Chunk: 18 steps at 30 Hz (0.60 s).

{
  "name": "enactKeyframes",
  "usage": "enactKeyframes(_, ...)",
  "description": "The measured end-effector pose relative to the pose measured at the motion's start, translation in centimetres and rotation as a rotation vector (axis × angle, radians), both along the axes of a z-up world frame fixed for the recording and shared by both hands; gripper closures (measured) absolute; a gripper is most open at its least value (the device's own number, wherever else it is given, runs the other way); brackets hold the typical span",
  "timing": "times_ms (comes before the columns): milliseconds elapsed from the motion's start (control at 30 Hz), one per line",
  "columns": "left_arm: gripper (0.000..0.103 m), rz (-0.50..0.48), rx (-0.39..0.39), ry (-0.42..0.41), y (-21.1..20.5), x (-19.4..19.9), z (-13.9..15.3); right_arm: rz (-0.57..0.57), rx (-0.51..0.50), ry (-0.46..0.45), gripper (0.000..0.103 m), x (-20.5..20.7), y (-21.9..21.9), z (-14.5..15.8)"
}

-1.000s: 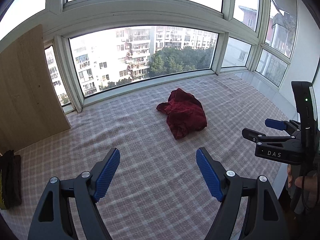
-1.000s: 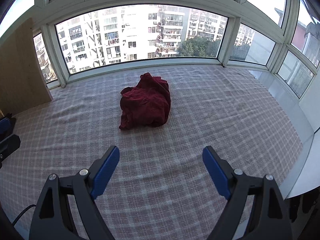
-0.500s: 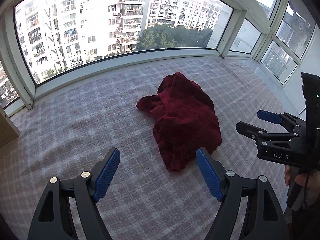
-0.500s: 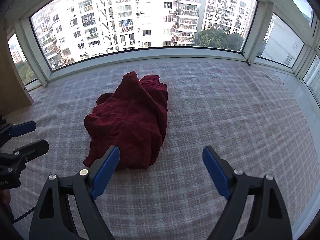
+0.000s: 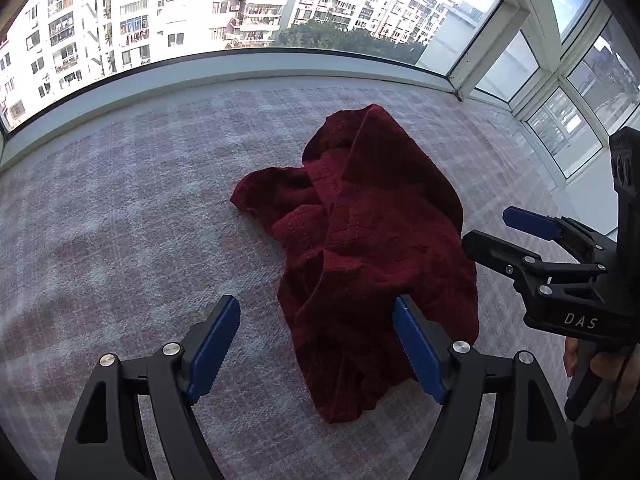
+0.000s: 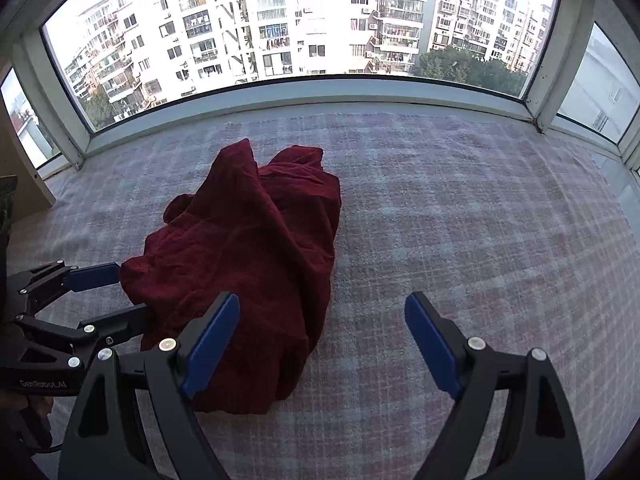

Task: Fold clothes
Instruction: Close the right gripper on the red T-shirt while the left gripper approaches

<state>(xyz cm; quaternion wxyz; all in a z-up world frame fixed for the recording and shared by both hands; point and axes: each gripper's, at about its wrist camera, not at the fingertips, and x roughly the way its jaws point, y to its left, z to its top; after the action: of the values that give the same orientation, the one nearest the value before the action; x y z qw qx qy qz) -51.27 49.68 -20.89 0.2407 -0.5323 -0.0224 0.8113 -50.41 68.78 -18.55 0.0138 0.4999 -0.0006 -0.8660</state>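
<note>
Dark red crumpled knit garment lies in a loose heap on the pink-and-white checked woven cover, straight ahead of both claws and well short of the bay window beyond them. Judging by the bunched ridges and the tucked-under edges, folding has not begun: the cloth first needs spreading flat, then its corners finding, then the folds themselves. The left gripper stands wide, empty, its right-hand blue pad over the near part of the heap and its left-hand pad over bare cover. The right gripper is likewise spread wide and holds nothing; its left-hand pad overlaps the heap's near edge, while its right-hand pad hangs over bare cover. Whether any pad actually touches fabric cannot be told from these views. Sleeves, collar and hem are not distinguishable, so what kind of garment it is stays uncertain, and the underside of the pile is hidden.
</note>
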Motion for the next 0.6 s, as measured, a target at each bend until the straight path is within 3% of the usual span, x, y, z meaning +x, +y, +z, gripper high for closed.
enactKeyframes(133, 0.041, -0.015, 0.003, 0.013, 0.0, -0.3, -0.4, 0.022, -0.038, -0.019, 0.018, -0.8, -0.3, -1.0)
enactKeyframes(267, 0.065, -0.041, -0.001, 0.013, 0.4, -0.5, -0.6, 0.055, -0.107, -0.043, 0.021, -1.6, -0.4, -2.0)
enactKeyframes(367, 0.076, -0.062, 0.001, 0.023, 0.8, -0.3, -0.5, 0.071, -0.193, -0.077, 0.048, -1.9, -0.2, -2.8)
enactKeyframes(433, 0.082, -0.073, 0.015, 0.027, 0.8, -0.3, -0.3, 0.076, -0.215, -0.105, 0.081, -2.0, -0.3, -3.3)
enactKeyframes(600, 0.089, -0.105, 0.014, 0.051, 1.1, -0.3, 0.1, 0.114, -0.136, -0.101, 0.092, -1.9, -1.7, -3.0)
